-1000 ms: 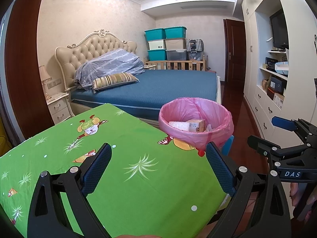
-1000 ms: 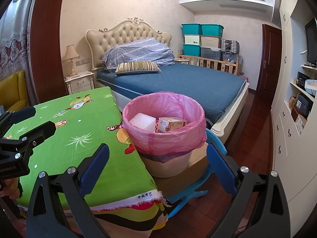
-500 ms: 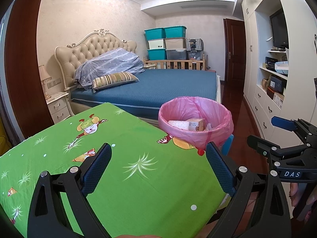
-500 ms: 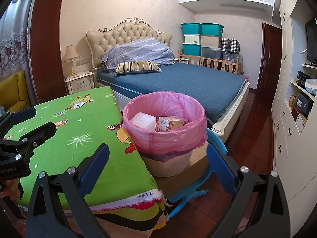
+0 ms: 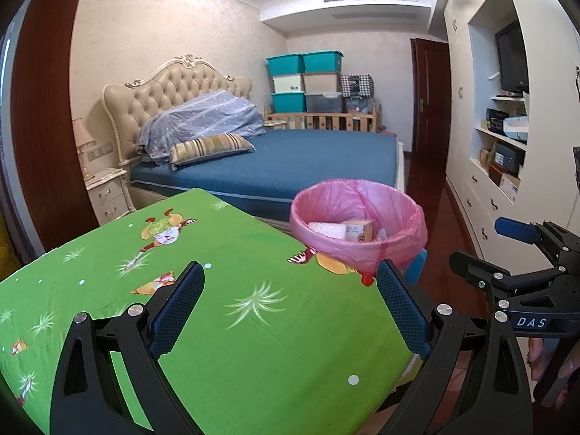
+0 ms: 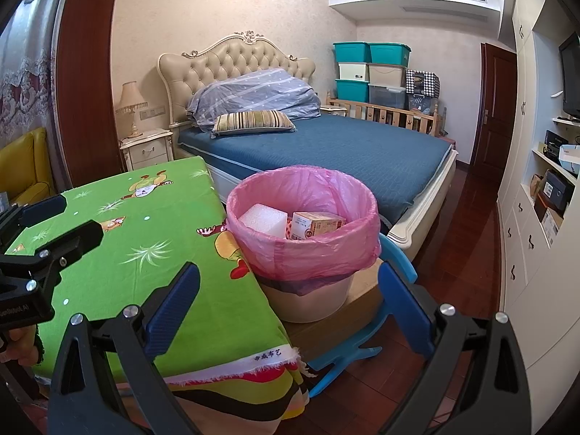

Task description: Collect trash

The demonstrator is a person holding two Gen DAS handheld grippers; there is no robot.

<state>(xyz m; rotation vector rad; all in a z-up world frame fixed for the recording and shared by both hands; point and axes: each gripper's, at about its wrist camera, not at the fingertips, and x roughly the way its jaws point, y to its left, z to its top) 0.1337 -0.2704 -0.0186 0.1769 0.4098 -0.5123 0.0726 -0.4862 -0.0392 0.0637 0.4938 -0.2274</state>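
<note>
Left two-finger gripper w/ black frame & blue pads (image 5: 290, 290) hovering over green cartoon-print tablecloth (image 5: 224, 326), fingers spread wide apart, nothing btwn them. Right two-finger gripper w/ same black frame & blue pads (image 6: 290, 290) likewise splayed wide and empty, held past the cloth's near corner; seen in left view at approx 3 o'clock (image 5: 482, 250), tips pointing toward 9. Round cream-coloured waste bin lined w/ pink plastic bag (image 6: 308, 250) sitting just off table edge, at approx 1 o'clock from left gripper and 12 o'clock in right view, on a low wooden board over a blue plastic stool (image 6: 362, 348). Inside bin: white foam block (image 6: 262, 219) at 9 o'clock side, small printed cardboard box (image 6: 317, 224) lying just beside it toward 3 o'clock, touching or nearly so — cannot tell. Same two pieces visible in left view, foam (image 5: 328, 230), box (image 5: 359, 228). Cloth top bare of loose trash in both views. Beyond bin, at 12 o'clock: bed w/ blue cover & tufted cream headboard (image 6: 326, 145). Fingers of a hand visible at 8 o'clock in right view (image 6: 21, 344), under the left tool's body.
</note>
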